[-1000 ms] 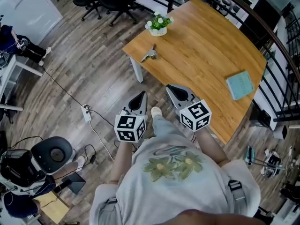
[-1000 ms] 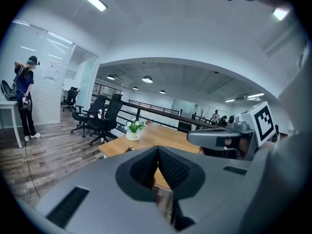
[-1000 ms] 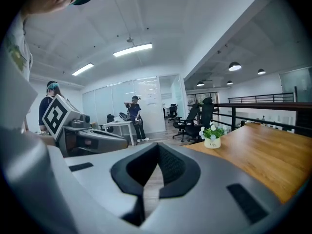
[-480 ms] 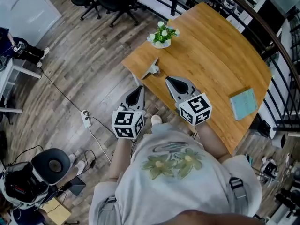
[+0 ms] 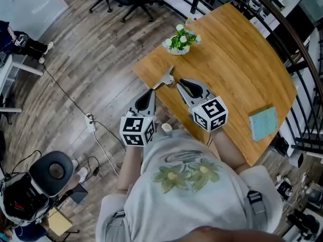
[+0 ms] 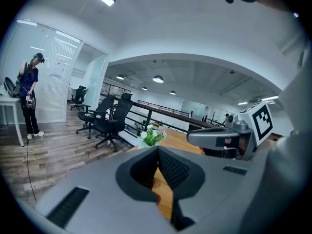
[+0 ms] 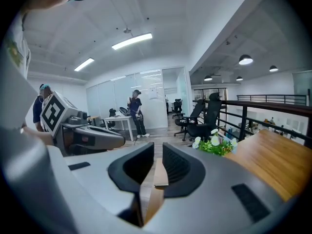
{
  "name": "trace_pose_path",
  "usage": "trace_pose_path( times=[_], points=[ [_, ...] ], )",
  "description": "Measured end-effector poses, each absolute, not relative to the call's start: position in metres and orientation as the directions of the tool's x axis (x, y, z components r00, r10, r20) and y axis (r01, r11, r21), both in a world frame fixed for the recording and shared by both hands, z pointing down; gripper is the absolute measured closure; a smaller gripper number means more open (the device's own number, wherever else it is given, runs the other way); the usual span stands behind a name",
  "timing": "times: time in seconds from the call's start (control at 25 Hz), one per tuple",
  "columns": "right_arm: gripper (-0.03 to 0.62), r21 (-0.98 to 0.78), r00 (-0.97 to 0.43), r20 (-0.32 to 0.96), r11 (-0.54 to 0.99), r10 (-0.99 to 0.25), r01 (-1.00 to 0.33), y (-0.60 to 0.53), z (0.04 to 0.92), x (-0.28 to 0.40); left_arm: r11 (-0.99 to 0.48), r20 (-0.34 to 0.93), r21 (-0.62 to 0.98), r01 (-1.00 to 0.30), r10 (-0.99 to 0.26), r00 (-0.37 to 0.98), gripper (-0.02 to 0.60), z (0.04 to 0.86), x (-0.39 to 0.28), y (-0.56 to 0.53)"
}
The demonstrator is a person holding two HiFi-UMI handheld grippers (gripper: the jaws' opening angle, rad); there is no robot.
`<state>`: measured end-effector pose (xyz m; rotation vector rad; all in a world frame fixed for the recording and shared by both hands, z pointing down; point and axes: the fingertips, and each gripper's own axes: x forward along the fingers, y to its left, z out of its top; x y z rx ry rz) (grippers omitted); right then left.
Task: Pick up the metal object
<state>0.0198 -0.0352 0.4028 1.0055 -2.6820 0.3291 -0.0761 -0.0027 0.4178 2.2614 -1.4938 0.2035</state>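
The metal object (image 5: pixel 165 78) lies untouched at the near-left corner of the table (image 5: pixel 237 59). It is too small to identify, perhaps a clip. Just right of it hovers the right gripper (image 5: pixel 184 86), its jaws just opened to a narrow slit, empty. The left gripper (image 5: pixel 148 98) hangs off the table's edge, clenched on nothing. A plant (image 5: pixel 181 39) stands farther back.

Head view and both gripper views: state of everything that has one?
metal object: lying near a corner of the table, untouched.
left gripper: shut, empty.
right gripper: jaws slightly apart, have just been opening, nothing between them.
flower pot: upright on the table.
teal notebook: closed, lying flat on the table.
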Motion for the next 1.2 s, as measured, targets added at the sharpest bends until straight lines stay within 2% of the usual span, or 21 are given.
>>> trace_pose_path(
  times=[0.24,0.36,1.2],
  points=[
    [0.436,-0.138,-0.745,0.356,0.756,-0.565,-0.639,-0.049,0.423,0.009,-0.31,0.374,0.273,-0.911,-0.838,0.398,0.568,0.431,-0.081,-0.015],
    [0.408,-0.145,-0.744,0.386,0.76,-0.545,-0.633,-0.058,0.439,0.005,-0.302,0.391,0.281,-0.911,-0.831,0.396,0.568,0.44,-0.082,-0.022],
    [0.336,-0.191,-0.733,0.557,0.798,-0.391,-0.571,-0.08,0.532,-0.011,-0.235,0.504,0.316,-0.919,-0.779,0.373,0.568,0.494,-0.09,-0.033]
  ],
)
